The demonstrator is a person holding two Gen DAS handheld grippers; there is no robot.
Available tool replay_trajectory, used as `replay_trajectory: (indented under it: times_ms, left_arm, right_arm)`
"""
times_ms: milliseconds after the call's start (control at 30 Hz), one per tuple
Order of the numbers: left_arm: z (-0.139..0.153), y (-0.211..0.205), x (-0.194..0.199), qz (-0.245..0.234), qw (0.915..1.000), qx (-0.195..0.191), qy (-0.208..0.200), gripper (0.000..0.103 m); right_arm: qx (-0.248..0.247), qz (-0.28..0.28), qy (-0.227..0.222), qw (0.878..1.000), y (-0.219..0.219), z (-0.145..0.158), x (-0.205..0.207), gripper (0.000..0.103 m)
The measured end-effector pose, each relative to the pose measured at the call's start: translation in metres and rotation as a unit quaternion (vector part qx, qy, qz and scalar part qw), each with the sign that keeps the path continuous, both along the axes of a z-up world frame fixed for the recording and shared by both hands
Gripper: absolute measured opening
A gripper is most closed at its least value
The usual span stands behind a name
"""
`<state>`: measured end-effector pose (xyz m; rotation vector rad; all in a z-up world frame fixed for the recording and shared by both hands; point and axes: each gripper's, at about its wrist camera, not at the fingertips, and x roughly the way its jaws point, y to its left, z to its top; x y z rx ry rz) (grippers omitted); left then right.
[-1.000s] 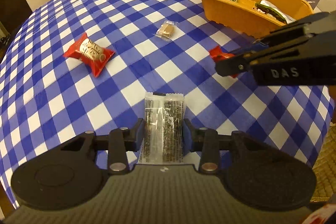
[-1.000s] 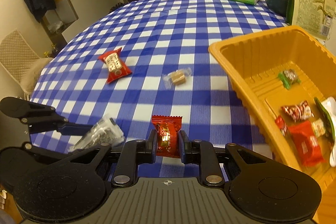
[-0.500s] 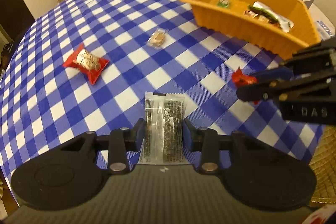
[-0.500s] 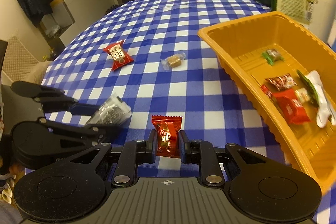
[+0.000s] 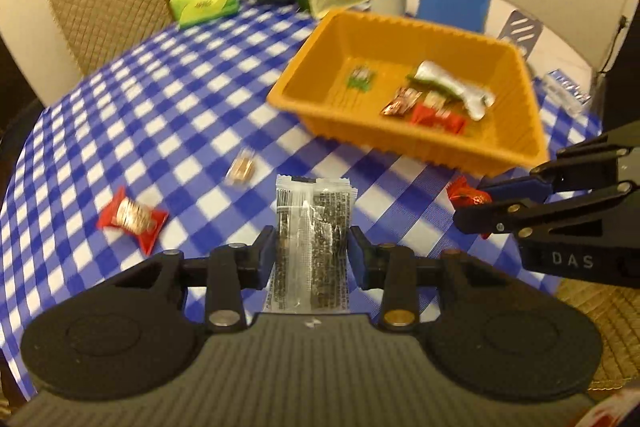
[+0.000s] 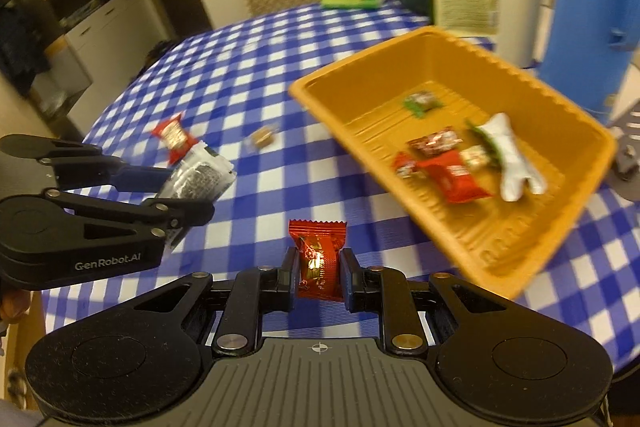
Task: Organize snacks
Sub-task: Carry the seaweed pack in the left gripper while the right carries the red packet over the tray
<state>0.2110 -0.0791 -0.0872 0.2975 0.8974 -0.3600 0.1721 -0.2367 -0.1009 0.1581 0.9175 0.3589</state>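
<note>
Checked cloth covered the counter (image 5: 168, 115); the orange tray (image 6: 532, 267) lay ahead to my right, nearer my right gripper (image 6: 319, 269) pinching a red candy (image 6: 318, 259), while my left gripper (image 5: 312, 253) pinched a dark packet (image 5: 312, 227).

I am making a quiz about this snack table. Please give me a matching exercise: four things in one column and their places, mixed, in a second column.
Things:
1. dark sachet
2. red candy
3. silver wrapper
4. small brown sweet

Places:
A. in the orange tray
B. in the right gripper
C. loose on the tablecloth
D. in the left gripper

Pairs: 1-D, 2-B, 3-A, 4-C
</note>
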Motion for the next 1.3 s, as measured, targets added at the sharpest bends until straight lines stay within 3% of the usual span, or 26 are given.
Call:
replay_trajectory:
  times_ms: [333, 667, 900, 1300]
  left_arm:
    - [0.025, -0.043, 0.022, -0.054, 0.9976, -0.016, -0.041, 0.035]
    - [0.032, -0.077, 0.072, -0.092, 0.994, -0.016, -0.056, 0.035]
    - [0.024, -0.088, 0.111, -0.102, 0.993, 0.0, -0.059, 0.035]
    - [-0.009, -0.092, 0.159, -0.123, 0.9915, 0.025, -0.034, 0.035]
  right_arm:
    - [0.008, -0.08, -0.017, 0.997, -0.038, 0.023, 0.005, 0.021]
    - [0.018, -0.143, -0.037, 0.989, -0.061, 0.033, 0.043, 0.021]
    - [0.049, -0.173, -0.028, 0.983, -0.065, 0.022, 0.08, 0.021]
    - [0.055, -0.199, -0.004, 0.979, -0.064, 0.0, 0.118, 0.021]
